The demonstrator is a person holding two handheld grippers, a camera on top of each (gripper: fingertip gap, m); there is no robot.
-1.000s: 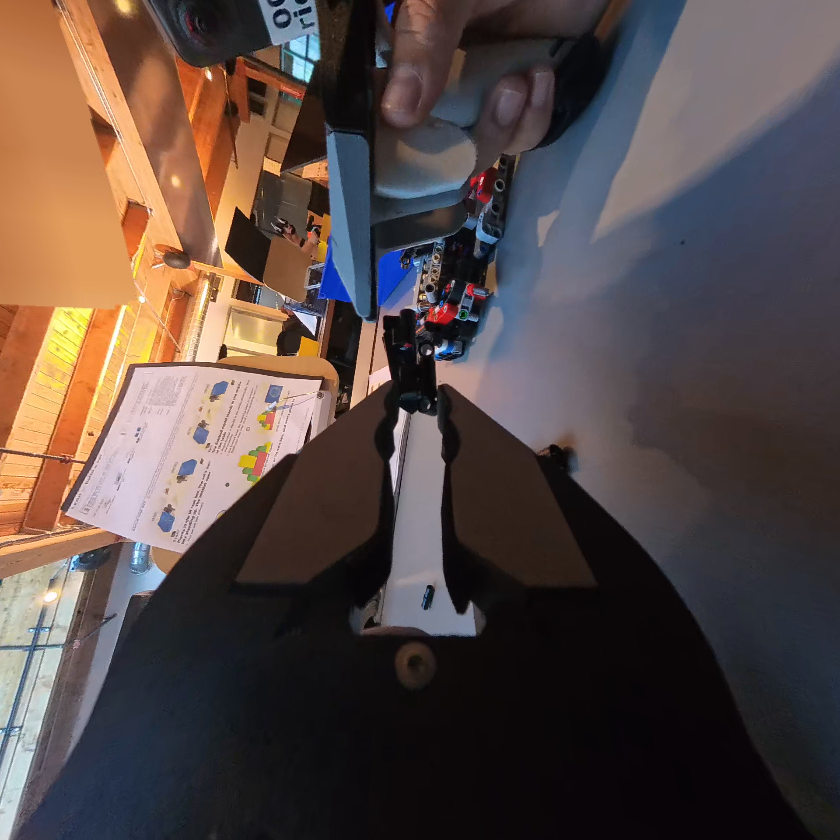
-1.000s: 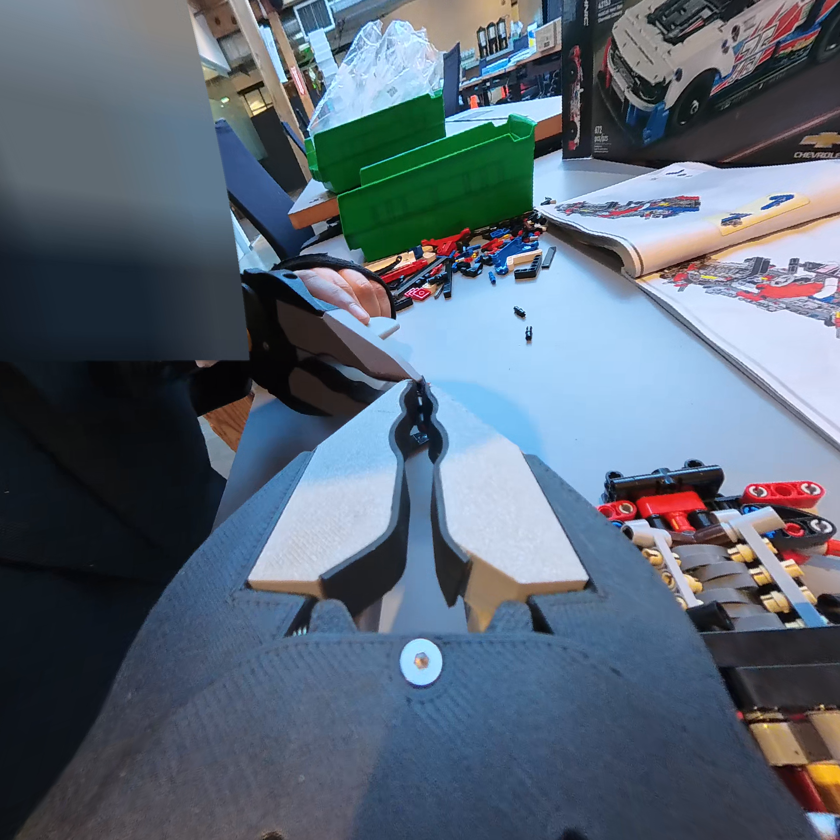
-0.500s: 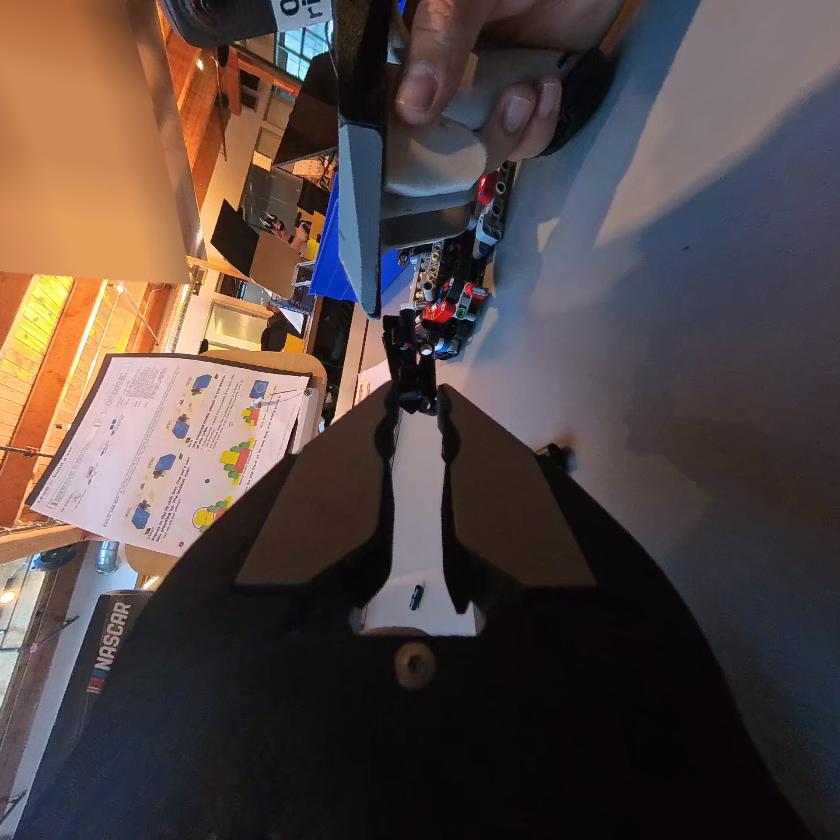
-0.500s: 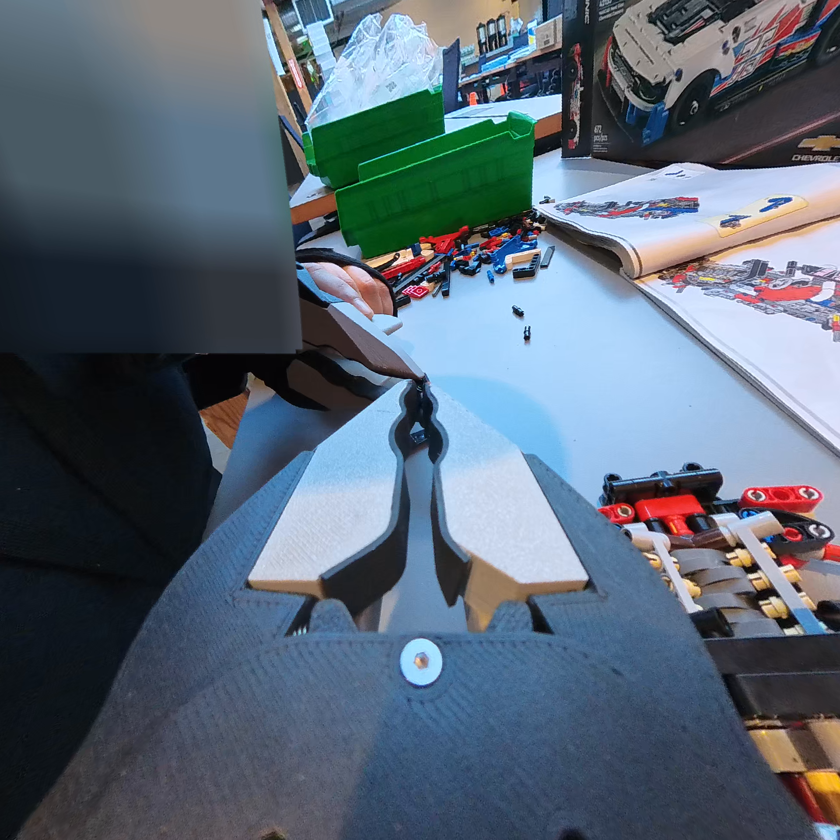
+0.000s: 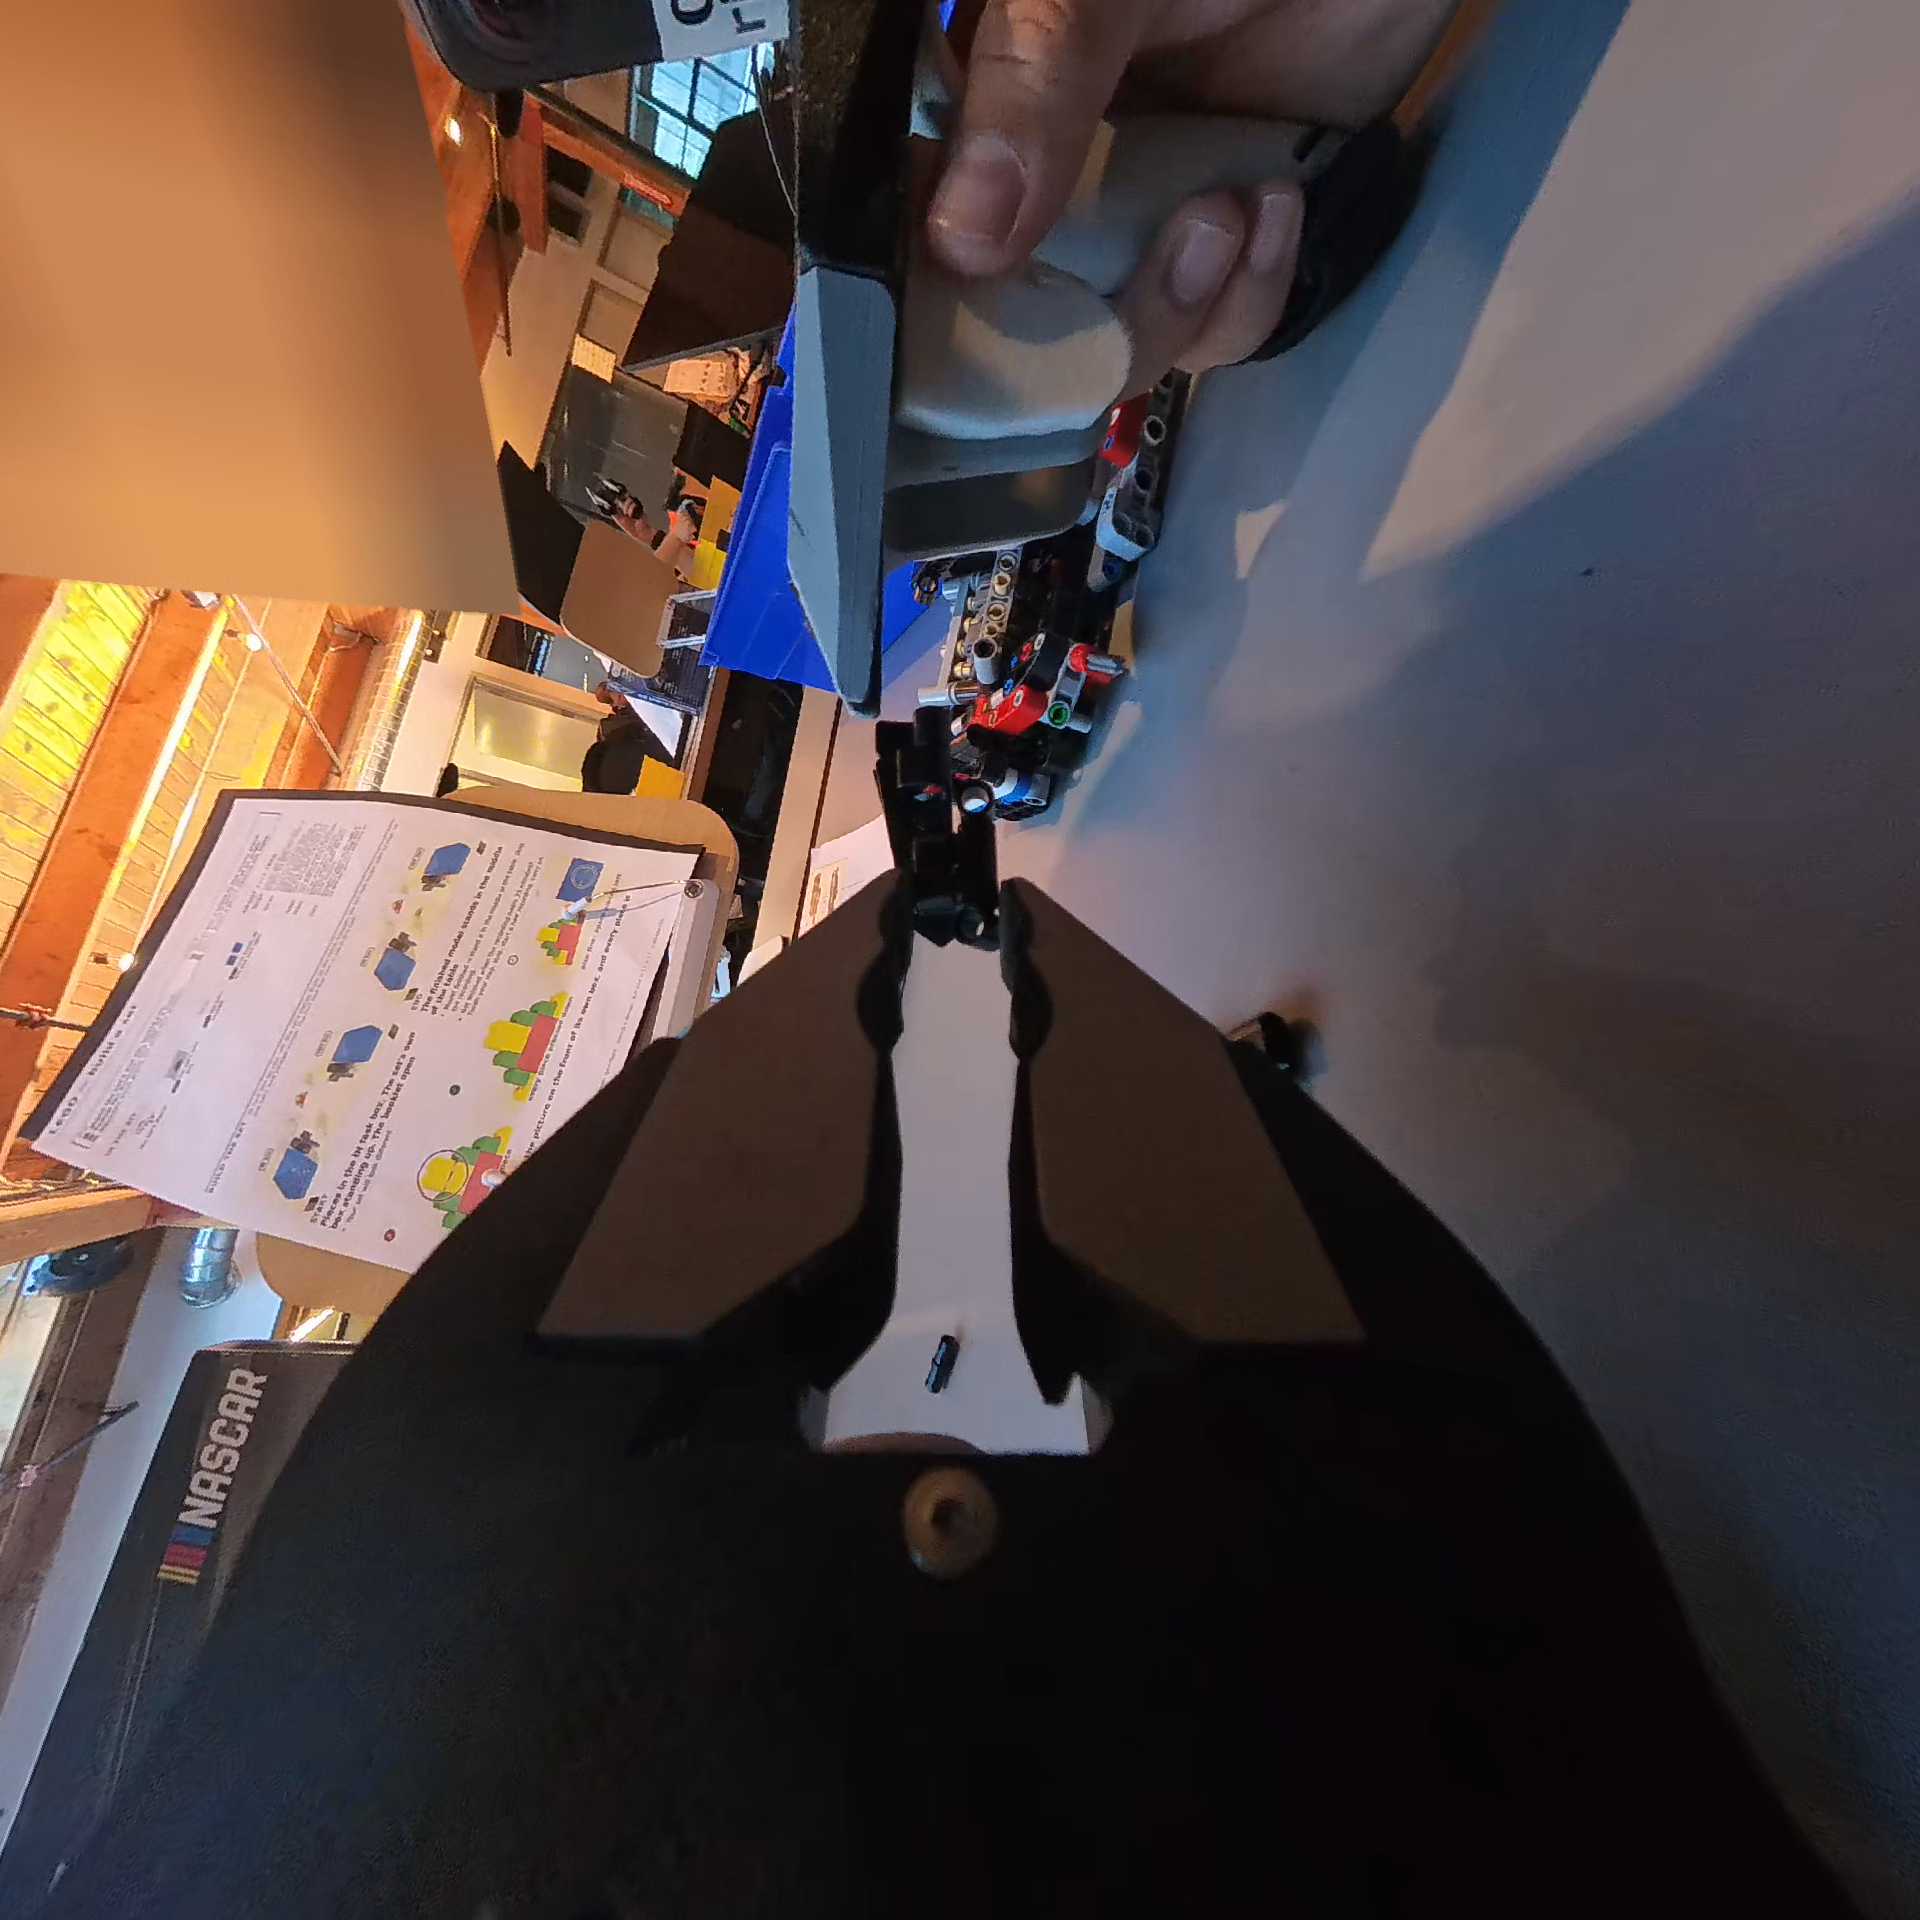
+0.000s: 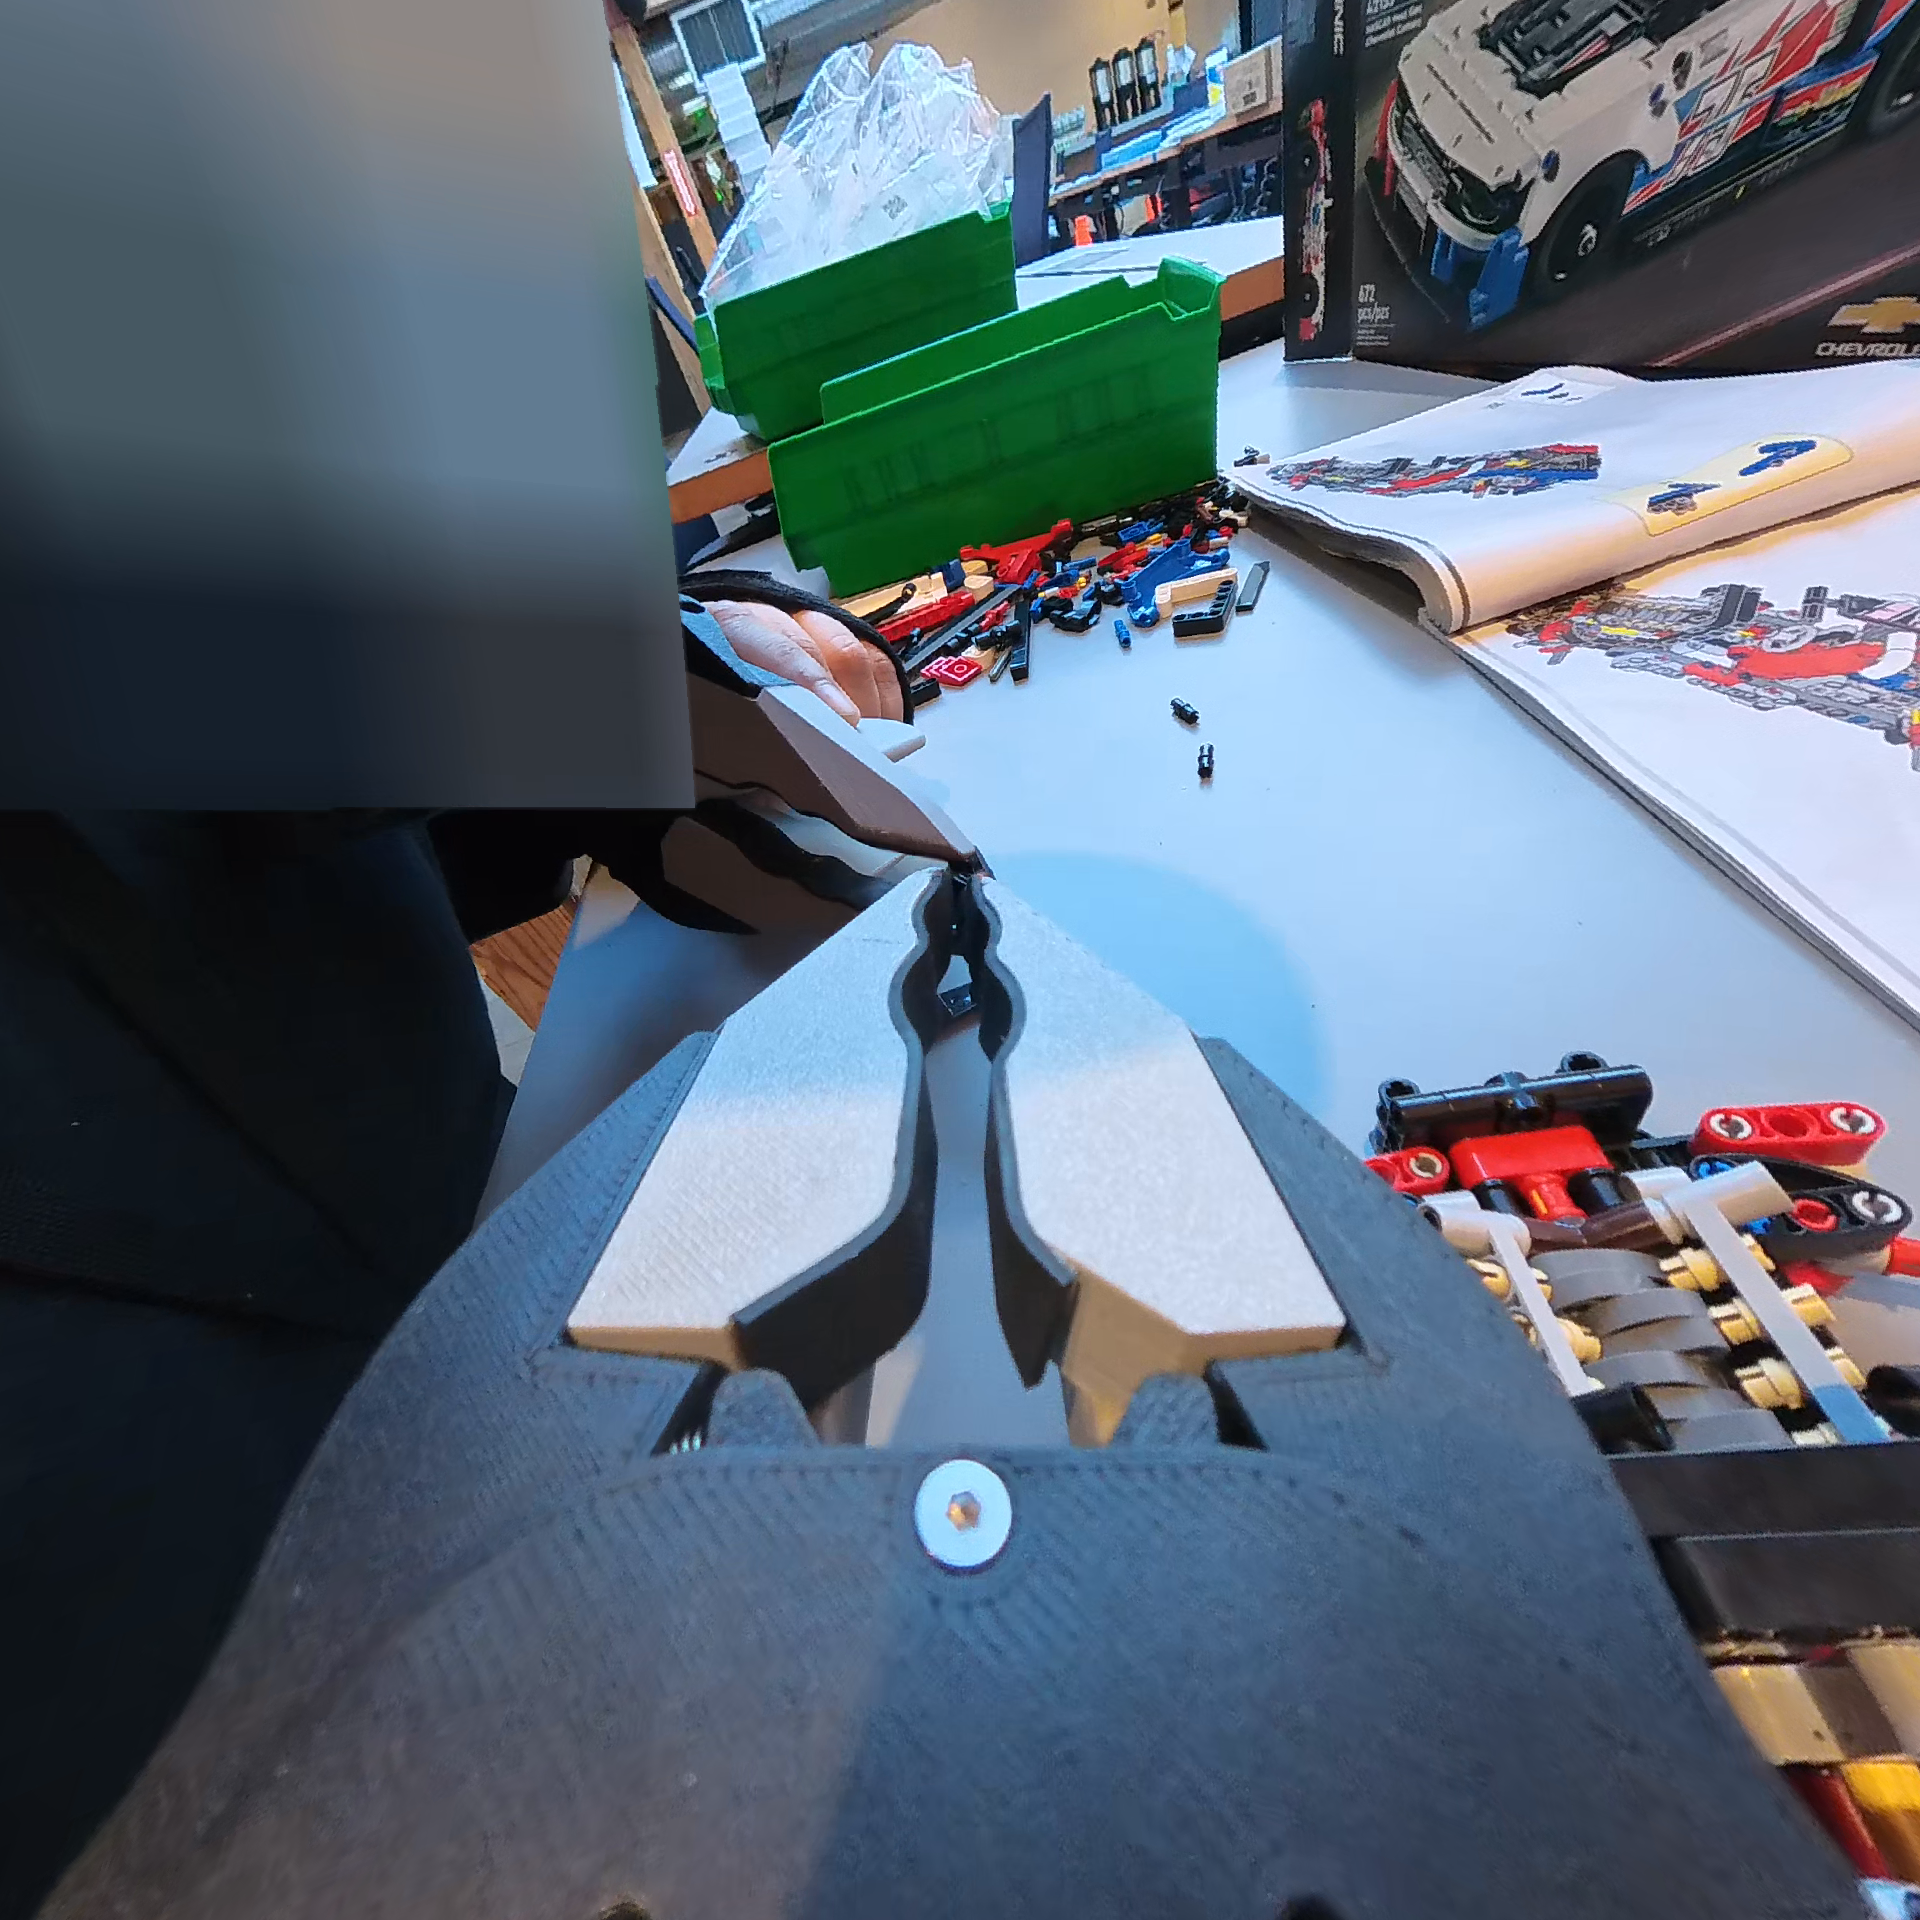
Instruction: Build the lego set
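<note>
My left gripper (image 5: 945, 906) is shut on a small black lego piece (image 5: 930, 821) that sticks out past its dark fingertips. My right gripper (image 6: 956, 902) is shut on a black lego piece (image 6: 956, 995) between its grey fingertips. The two grippers meet tip to tip above the grey table (image 6: 1299, 883). The left gripper also shows in the right wrist view (image 6: 852, 779), held by a hand. The right gripper also shows in the left wrist view (image 5: 852, 623). The part-built lego chassis (image 6: 1621, 1216), red, black and grey, lies on the table to the right; it also shows in the left wrist view (image 5: 1023, 686).
A pile of loose lego pieces (image 6: 1070, 592) lies before two green bins (image 6: 997, 436). Two black pins (image 6: 1195, 732) lie apart from it. An open instruction booklet (image 6: 1714, 665) and the set's box (image 6: 1600, 177) are at the right. A printed sheet (image 5: 343, 1018) stands behind. Less than 4 cm separates the two grippers' tips.
Both grippers stay shut and tip to tip. The left gripper has turned slightly, so its background has shifted. The chassis has not moved.
</note>
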